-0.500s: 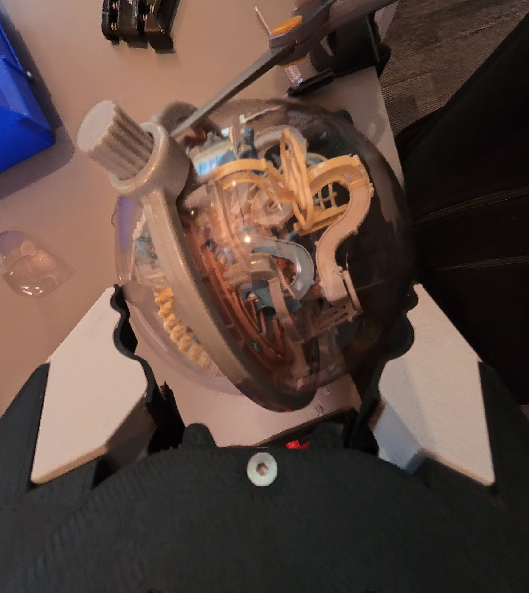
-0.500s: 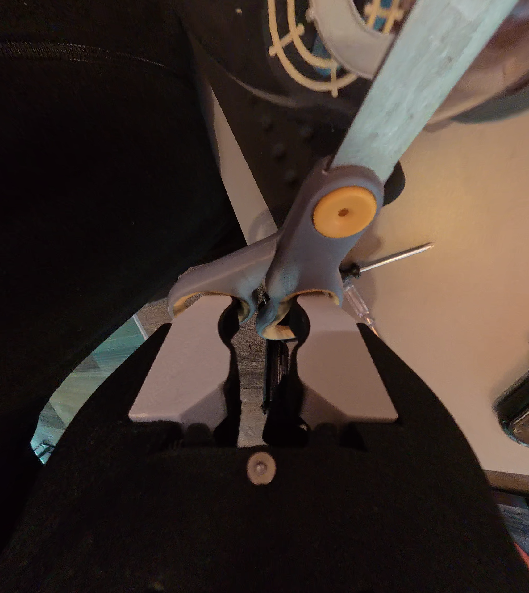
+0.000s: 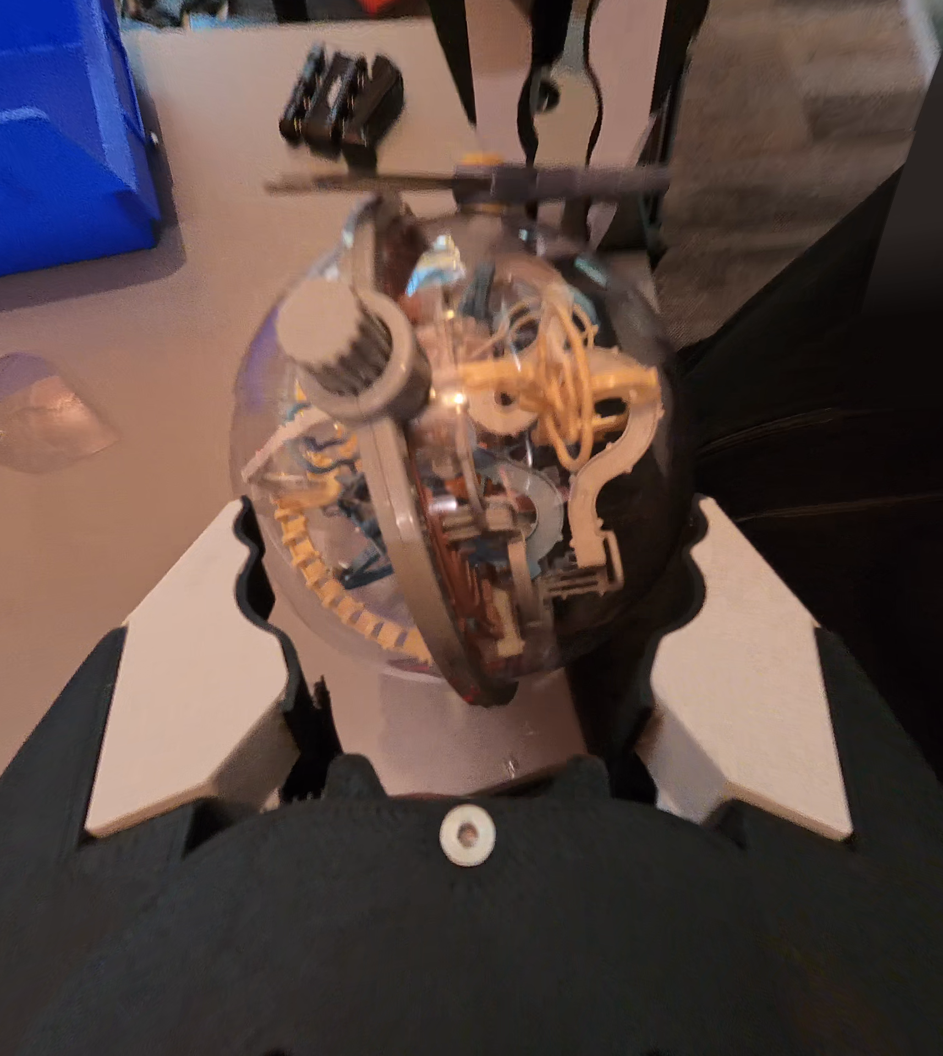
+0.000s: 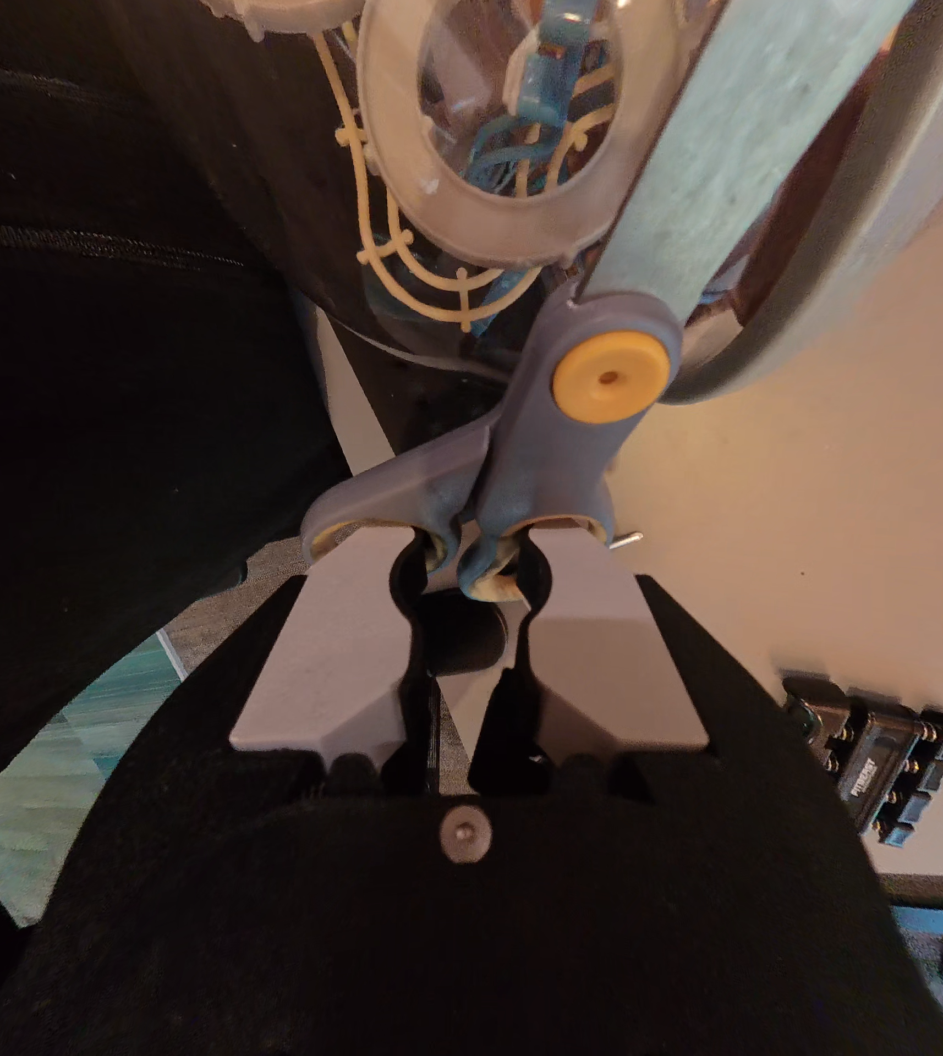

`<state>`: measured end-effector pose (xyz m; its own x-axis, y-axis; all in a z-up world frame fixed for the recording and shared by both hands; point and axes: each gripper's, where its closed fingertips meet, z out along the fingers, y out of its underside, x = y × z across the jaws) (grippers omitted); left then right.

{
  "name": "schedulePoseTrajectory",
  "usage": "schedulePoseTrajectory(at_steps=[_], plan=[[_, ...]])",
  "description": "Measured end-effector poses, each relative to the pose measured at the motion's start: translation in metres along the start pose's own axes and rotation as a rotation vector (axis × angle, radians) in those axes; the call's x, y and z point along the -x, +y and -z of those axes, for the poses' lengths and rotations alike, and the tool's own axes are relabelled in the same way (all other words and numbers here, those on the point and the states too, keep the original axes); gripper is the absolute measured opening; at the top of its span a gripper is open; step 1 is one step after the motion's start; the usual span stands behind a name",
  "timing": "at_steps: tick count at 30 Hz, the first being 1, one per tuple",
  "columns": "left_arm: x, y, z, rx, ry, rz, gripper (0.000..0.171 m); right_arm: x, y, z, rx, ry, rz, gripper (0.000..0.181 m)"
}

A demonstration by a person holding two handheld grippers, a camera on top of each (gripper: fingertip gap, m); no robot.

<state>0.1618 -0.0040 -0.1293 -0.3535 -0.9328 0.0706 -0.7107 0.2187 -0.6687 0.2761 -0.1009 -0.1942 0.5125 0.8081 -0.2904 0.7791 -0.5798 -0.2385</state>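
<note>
A: Clear maze sphere: it is clamped between the left tongs, raised off the tan surface. To its left, a blue bin and a clear plastic scrap are noted.

B: And to the right?

A: The scissors are gripped by the handles in the right tongs, which are clenched. The closed blade is laid across the sphere's far side, its long axis crosswise to the left tongs. A black block is recorded nearby.
</note>
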Motion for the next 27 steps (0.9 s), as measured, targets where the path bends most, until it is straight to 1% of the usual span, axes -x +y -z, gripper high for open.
schedulePoseTrajectory(at_steps=[2,4,6,8,10,12,13,15,17,21,23,27], plan=[[0.005,-0.007,0.009,-0.056,0.028,-0.002,0.123,-0.001,-0.006,-0.001,-0.012,0.013,0.011,0.023],[0.013,-0.017,0.013,-0.109,0.020,-0.001,0.105,-0.003,-0.011,-0.004,-0.010,0.029,0.030,0.024],[0.020,-0.018,0.011,-0.106,0.020,0.026,0.104,-0.005,-0.014,-0.005,0.007,0.060,0.050,0.024],[0.024,-0.020,0.010,-0.128,0.029,0.049,0.102,-0.008,-0.015,-0.004,0.016,0.087,0.055,0.024],[0.027,-0.021,0.009,-0.155,0.035,0.062,0.100,-0.008,-0.017,-0.001,0.005,0.083,0.056,0.023],[0.027,-0.024,0.010,-0.192,0.050,0.077,0.093,-0.009,-0.017,0.000,0.006,0.086,0.058,0.023],[0.027,-0.027,0.012,-0.214,0.059,0.082,0.086,-0.010,-0.016,0.000,0.008,0.090,0.059,0.023],[0.026,-0.032,0.016,-0.255,0.071,0.087,0.067,-0.011,-0.017,0.001,-0.006,0.090,0.054,0.024],[0.029,-0.039,0.022,-0.309,0.038,0.064,0.030,-0.011,-0.019,0.003,-0.026,0.100,0.057,0.023],[0.025,-0.044,0.018,-0.322,-0.036,0.018,0.029,-0.010,-0.027,0.002,-0.075,0.115,0.058,0.021],[0.020,-0.048,0.018,-0.330,-0.066,-0.026,0.029,-0.011,-0.031,0.003,-0.093,0.147,0.059,0.021],[0.017,-0.050,0.023,-0.295,-0.200,-0.130,0.028,-0.013,-0.035,0.000,-0.136,0.153,0.043,0.020]])
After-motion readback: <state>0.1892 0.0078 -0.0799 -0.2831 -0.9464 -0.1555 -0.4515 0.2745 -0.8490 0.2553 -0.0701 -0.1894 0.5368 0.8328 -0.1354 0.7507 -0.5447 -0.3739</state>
